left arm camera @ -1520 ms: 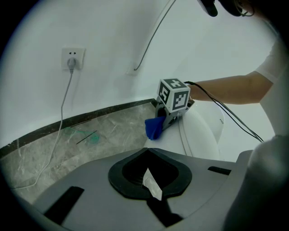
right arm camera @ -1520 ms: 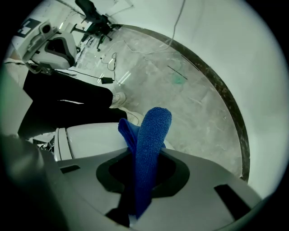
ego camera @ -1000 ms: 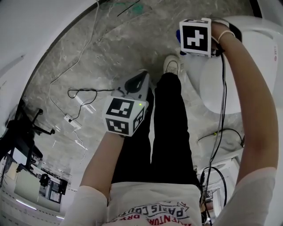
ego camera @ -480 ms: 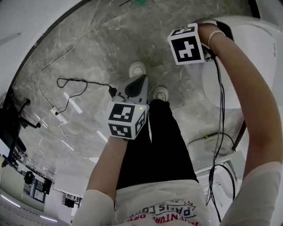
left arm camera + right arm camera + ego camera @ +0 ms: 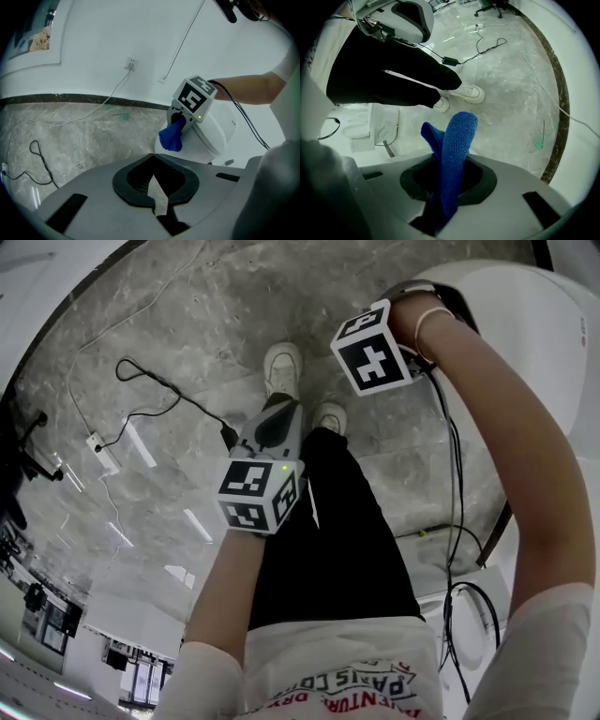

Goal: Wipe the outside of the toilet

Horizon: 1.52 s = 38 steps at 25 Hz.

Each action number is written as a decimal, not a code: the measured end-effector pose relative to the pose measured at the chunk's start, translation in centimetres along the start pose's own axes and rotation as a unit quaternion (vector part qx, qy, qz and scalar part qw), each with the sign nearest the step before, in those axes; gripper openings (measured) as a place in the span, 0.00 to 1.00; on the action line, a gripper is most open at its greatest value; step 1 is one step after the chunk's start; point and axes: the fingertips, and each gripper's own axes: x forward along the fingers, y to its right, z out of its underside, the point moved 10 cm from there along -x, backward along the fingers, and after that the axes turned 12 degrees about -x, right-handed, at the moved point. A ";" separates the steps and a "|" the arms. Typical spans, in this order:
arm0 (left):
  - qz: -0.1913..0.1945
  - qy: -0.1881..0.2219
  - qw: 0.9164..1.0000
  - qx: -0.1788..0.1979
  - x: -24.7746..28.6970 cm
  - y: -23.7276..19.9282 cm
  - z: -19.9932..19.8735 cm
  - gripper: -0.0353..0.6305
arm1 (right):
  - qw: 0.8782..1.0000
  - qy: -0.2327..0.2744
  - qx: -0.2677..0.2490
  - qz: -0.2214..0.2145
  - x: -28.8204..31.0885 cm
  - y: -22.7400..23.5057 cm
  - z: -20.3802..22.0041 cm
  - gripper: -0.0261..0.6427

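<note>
In the right gripper view, the right tongs (image 5: 443, 204) pinch a blue cloth (image 5: 457, 140). Its looped, nubbly microfibre stands out of the grip as a rounded fold, with a thinner flap beside it at the left. Bunched this way, it gives a soft pad to rub with rather than a loose sheet. Ahead of it lies the floor (image 5: 511, 93) of glossy grey veined stone, with a black trouser leg (image 5: 384, 75) and white shoes (image 5: 464, 91) across the upper middle. No part of the bowl sits squarely in front of the cloth here.

In the left gripper view, the left tongs (image 5: 157, 206) are pressed together with nothing between them. They are held low and well apart from the work, probably just kept out of the way. The toilet (image 5: 213, 140), smooth rounded white porcelain, sits right of centre. The right tongs hang over its near-left side with the cloth drooping against the rim or just off it; I cannot tell whether it touches. A wall socket (image 5: 131, 62) with a pale lead shows at the upper middle.

In the head view, the toilet fills the upper right corner and the right arm reaches to it. A black cable (image 5: 159, 390) curls over the stone at the upper left.
</note>
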 end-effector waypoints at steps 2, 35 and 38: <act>-0.006 -0.001 1.000 -0.002 -0.8 -0.1 1.2 0.06 | 1.000 -0.012 -0.016 -0.010 0.6 -1.2 -1.4 0.15; 0.159 -0.077 0.937 0.302 3.2 29.9 -18.6 0.06 | 0.585 0.260 0.694 0.329 -15.5 -31.1 19.7 0.15; 0.183 -0.101 0.912 0.353 5.4 34.9 -19.4 0.06 | 0.495 0.264 0.757 0.335 -14.0 -36.4 21.6 0.15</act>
